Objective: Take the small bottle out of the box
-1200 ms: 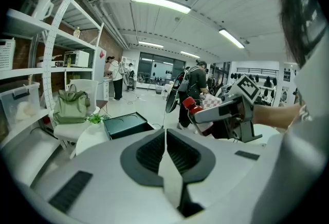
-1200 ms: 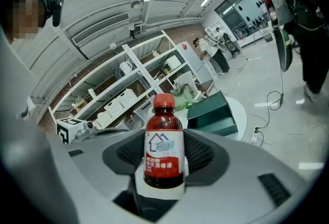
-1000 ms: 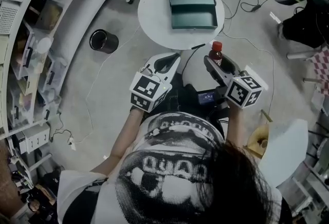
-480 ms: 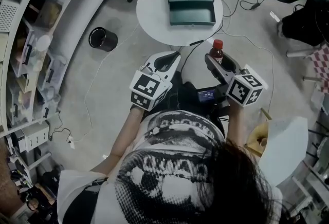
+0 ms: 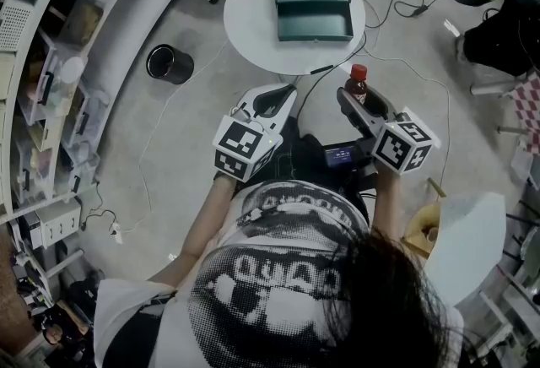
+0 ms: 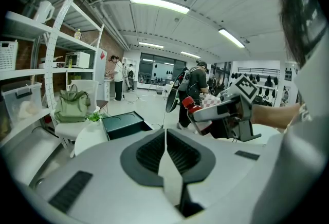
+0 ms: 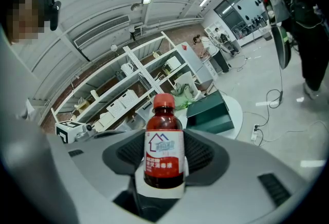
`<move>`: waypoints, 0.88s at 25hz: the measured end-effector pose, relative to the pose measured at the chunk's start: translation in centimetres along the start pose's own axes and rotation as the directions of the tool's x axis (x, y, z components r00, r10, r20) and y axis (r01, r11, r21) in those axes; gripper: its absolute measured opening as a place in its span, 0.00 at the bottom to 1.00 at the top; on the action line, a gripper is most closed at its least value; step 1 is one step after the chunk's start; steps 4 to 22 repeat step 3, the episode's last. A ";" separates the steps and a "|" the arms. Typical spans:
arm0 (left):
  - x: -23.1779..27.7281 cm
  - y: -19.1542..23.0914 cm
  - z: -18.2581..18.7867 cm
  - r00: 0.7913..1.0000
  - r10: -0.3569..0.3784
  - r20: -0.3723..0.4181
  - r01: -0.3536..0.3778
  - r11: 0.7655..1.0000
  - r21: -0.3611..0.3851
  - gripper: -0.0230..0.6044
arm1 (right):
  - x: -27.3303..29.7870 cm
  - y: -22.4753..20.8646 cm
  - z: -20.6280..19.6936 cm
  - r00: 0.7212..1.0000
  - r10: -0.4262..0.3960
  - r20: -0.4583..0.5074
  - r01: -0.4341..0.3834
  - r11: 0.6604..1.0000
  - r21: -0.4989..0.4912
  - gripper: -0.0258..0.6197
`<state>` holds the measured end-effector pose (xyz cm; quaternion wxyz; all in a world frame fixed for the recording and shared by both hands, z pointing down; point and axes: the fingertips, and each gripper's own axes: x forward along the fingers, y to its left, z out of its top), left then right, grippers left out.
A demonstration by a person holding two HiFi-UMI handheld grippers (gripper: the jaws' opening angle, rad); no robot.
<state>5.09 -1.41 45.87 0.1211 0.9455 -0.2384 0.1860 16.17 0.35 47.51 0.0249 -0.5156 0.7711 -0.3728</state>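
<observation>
Right claw point(image 5: 358, 102) clamps the small bottle point(image 7: 164, 148) upright, well apart from the open green box point(image 5: 314, 5) on the desk point(image 5: 251, 27), while the left claw point(image 6: 165, 138) is closed, empty.

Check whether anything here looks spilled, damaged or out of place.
Nothing stands out. The small bottle is upright and capped, clamped in the right gripper, clear of the open box on the table; the left gripper is shut and empty.

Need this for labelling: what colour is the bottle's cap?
Red cap; right gripper view shows best.
</observation>
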 end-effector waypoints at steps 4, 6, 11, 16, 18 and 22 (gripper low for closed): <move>0.1 -0.1 -0.1 1.000 0.001 -0.002 -0.001 1.000 0.001 0.07 | -0.1 -0.2 0.0 1.000 0.001 0.002 -0.001 1.000 0.003 0.38; 0.1 -0.1 -0.1 1.000 0.001 -0.002 -0.001 1.000 0.001 0.07 | -0.1 -0.2 0.0 1.000 0.001 0.002 -0.001 1.000 0.003 0.38; 0.1 -0.1 -0.1 1.000 0.001 -0.002 -0.001 1.000 0.001 0.07 | -0.1 -0.2 0.0 1.000 0.001 0.002 -0.001 1.000 0.003 0.38; 0.1 -0.1 -0.1 1.000 0.001 -0.002 -0.001 1.000 0.001 0.07 | -0.1 -0.2 0.0 1.000 0.001 0.002 -0.001 1.000 0.003 0.38; 0.1 -0.1 -0.1 1.000 0.001 -0.002 -0.001 1.000 0.001 0.07 | -0.1 -0.2 0.0 1.000 0.001 0.002 -0.001 1.000 0.003 0.38; 0.1 -0.1 -0.1 1.000 0.001 -0.002 -0.001 1.000 0.001 0.07 | -0.1 -0.2 0.0 1.000 0.001 0.002 -0.001 1.000 0.003 0.38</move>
